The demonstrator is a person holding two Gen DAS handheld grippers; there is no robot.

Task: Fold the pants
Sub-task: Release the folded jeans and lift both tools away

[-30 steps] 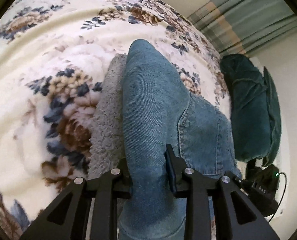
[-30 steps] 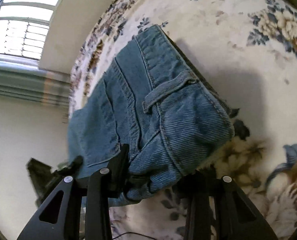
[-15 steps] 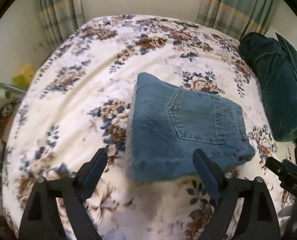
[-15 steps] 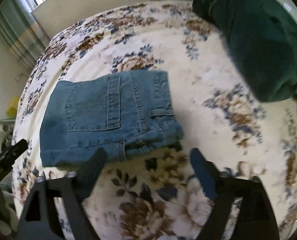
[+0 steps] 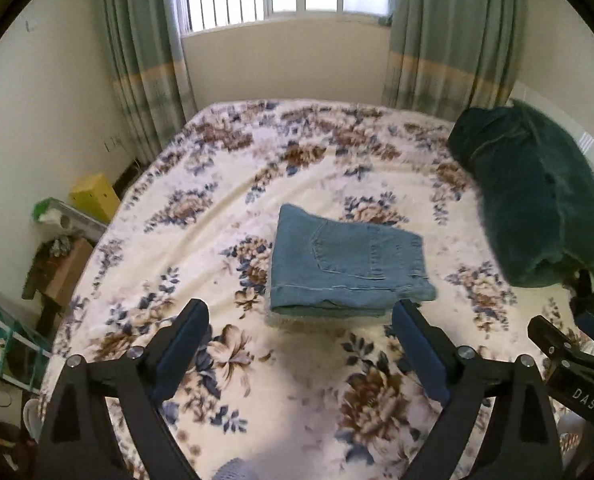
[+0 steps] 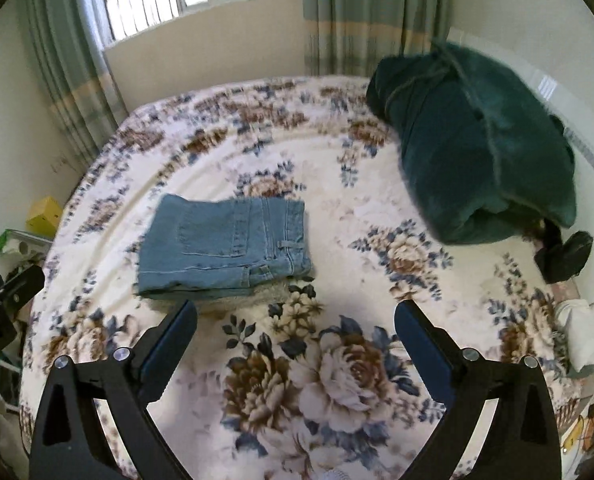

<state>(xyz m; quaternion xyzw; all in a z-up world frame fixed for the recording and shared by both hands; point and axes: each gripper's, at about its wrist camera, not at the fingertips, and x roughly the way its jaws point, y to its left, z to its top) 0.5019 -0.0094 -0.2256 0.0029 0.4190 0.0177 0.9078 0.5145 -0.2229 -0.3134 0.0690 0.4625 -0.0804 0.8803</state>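
The blue denim pants (image 5: 345, 268) lie folded into a compact rectangle on the floral bed, back pocket up; they also show in the right wrist view (image 6: 225, 248). A grey fleecy layer peeks out under them. My left gripper (image 5: 301, 320) is open and empty, held above the bed, near side of the pants. My right gripper (image 6: 297, 320) is open and empty, held above the bed, near and to the right of the pants. Part of the right gripper (image 5: 569, 364) shows at the right edge of the left wrist view.
A dark green pillow (image 5: 537, 200) lies at the bed's right side, also in the right wrist view (image 6: 481, 148). The floral blanket (image 5: 225, 208) covers the bed. A yellow box (image 5: 95, 196) and shelf clutter stand left of the bed. Curtains and a window are behind.
Both grippers let go of the pants, opened wide and pulled back and up from the bed. The folded pants stay lying flat on the blanket.
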